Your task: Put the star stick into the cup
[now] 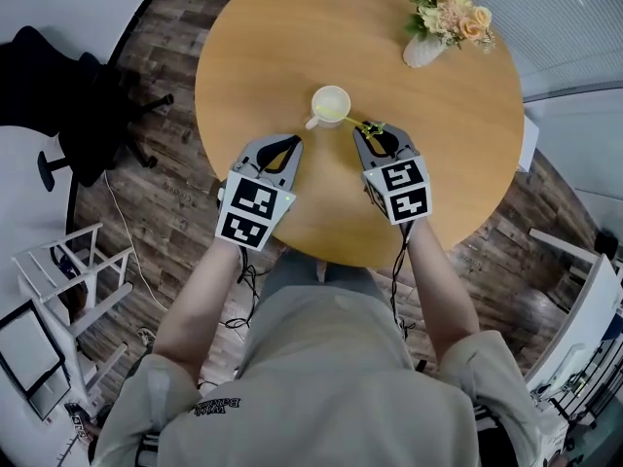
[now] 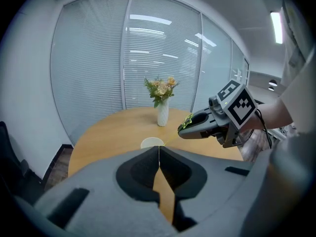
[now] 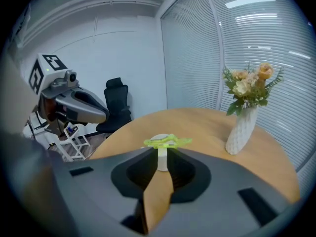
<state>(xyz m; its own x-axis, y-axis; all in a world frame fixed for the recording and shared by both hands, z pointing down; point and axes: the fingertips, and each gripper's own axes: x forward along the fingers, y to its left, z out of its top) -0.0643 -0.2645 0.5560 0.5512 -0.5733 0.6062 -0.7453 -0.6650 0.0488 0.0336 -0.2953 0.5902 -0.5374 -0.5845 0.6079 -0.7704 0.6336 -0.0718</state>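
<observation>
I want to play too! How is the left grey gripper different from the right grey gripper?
The right grey gripper pinches the green star stick; the left grey gripper is shut on nothing. The right gripper's stick reaches the white cup; the left gripper touches nothing. Both are over the round wooden table.

Left hand-held gripper (image 1: 293, 142): jaws together, tips touching, nothing between them; points forward and slightly inward.
Right hand-held gripper (image 1: 368, 129): jaws closed on the star stick (image 3: 166, 142), its star sitting at the jaw tips; points forward and slightly inward.
Marker cubes: left cube (image 1: 253, 210) and right cube (image 1: 401, 188) face upward.
Left forearm (image 1: 200, 309): bare, stretched forward.
Right forearm (image 1: 443, 295): bare, stretched forward.
Spacing: grippers side by side, apart, tips converging.
</observation>
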